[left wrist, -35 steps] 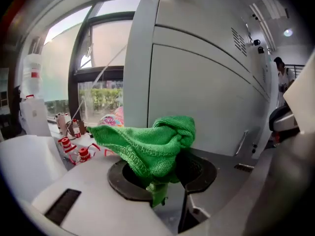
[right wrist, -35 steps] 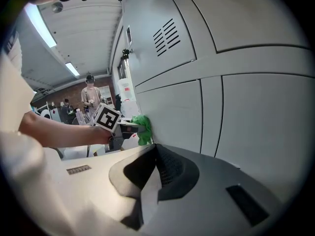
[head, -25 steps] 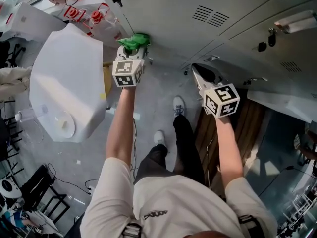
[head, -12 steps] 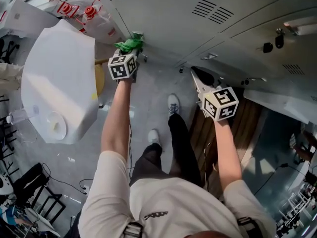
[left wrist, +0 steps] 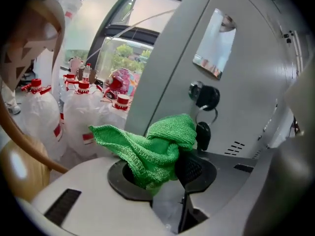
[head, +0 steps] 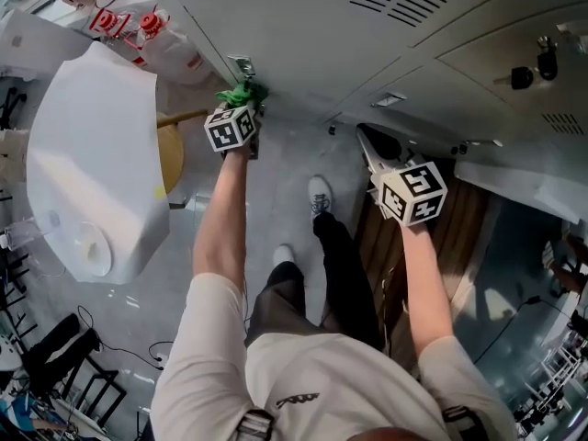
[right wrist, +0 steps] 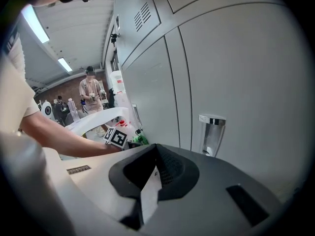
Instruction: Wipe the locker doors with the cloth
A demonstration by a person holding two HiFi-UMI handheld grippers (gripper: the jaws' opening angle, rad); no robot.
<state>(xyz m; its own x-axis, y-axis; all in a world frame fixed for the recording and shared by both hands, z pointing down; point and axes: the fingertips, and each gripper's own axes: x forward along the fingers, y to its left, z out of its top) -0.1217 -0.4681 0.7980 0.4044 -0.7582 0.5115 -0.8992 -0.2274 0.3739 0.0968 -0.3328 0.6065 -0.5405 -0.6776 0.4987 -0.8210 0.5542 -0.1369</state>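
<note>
The left hand-held gripper [left wrist: 162, 173] is clamped on a crumpled green knitted cloth [left wrist: 152, 146], held up to the grey metal locker door [left wrist: 246, 117] just beside its black key lock [left wrist: 205, 96]. The right hand-held gripper [right wrist: 149, 176] is closed on nothing. Best to press the cloth flat to the panel and sweep in overlapping strokes, skirting the dangling key [left wrist: 203, 134]

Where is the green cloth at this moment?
Upper left of the head view: the green cloth is held in the left gripper, at the grey locker door, near its key lock.
</note>
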